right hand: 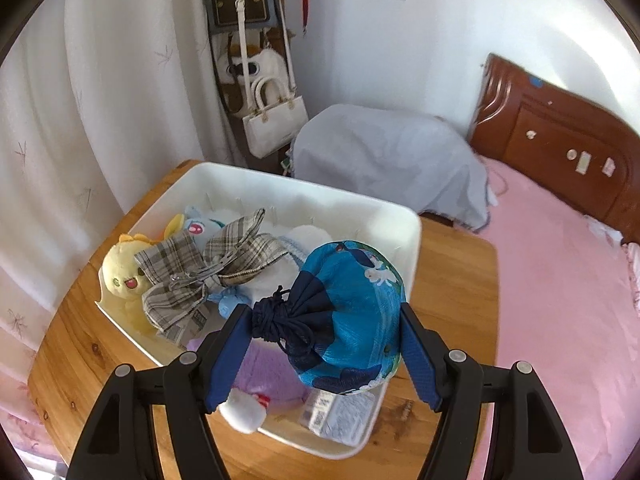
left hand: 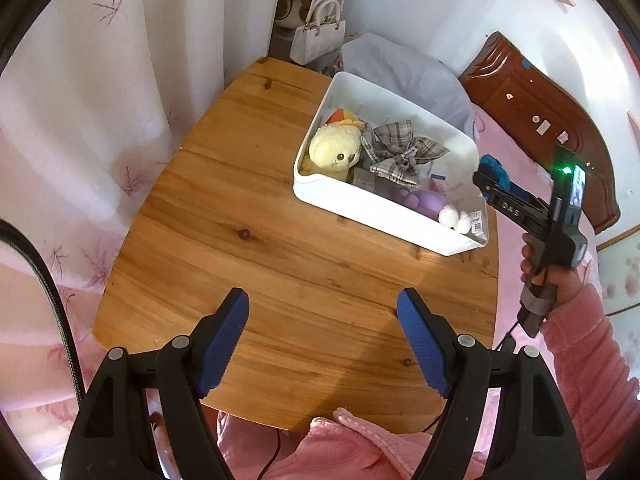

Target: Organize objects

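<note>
Holding a blue drawstring pouch (right hand: 348, 320) between its pads, the right claw (right hand: 324, 344) hangs over the near right corner of the white bin (right hand: 408, 232), which sits on the wooden surface (right hand: 452, 292). The pouch's tied neck points toward the left pad and its rounded body swells toward the right one, so its long axis runs across the jaws, not along them. From the left wrist view the same claw (left hand: 490, 182) shows above the bin's right rim (left hand: 384, 208), with only a bit of blue fabric visible at its tip.

Below the pouch lie a purple plush (right hand: 268, 372), a white pompom (right hand: 246, 410) and a wrapped packet (right hand: 340, 412); further back are a yellow plush (right hand: 120, 276) and a plaid bow (right hand: 212, 272).

The left claw (left hand: 322, 340) stands wide apart and holds nothing, well away over bare wood near the person's body.

My judgement: the drop is straight down, since the pouch already hangs inside the bin's outline. The right hand is the one placed for it, and parting the jaws should let the pouch settle on the soft things beneath
</note>
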A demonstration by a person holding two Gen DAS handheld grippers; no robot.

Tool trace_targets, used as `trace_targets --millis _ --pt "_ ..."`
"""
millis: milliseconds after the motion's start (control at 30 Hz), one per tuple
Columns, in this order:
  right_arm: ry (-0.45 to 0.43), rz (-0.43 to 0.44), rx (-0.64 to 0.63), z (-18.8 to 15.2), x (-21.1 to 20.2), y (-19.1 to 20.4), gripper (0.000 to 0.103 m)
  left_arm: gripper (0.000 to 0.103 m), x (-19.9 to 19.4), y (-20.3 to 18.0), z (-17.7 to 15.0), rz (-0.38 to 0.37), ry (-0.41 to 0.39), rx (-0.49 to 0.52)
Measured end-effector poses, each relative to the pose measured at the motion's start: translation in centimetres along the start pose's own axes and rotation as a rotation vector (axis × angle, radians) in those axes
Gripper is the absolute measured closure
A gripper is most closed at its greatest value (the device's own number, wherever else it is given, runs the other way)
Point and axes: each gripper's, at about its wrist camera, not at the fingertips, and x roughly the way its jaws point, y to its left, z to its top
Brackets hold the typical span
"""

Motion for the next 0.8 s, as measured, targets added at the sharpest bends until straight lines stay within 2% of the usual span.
trace_targets --millis 233,433,800 --pt "0.004 0.02 -0.003 -0.2 1.6 0.2 0.031 0.023 0.6 -1.0 -1.3 0.014 0.054 0.024" --pt "0.007 0.023 0.022 -0.3 1.4 0.3 0.027 0.023 0.0 -1.5 -1.6 0.03 0.049 0.079" --pt "0.014 0.007 0.137 -2.6 -3.8 3.0 0.02 0.023 -1.9 -0.9 -1.3 -0.01 0.012 0.204"
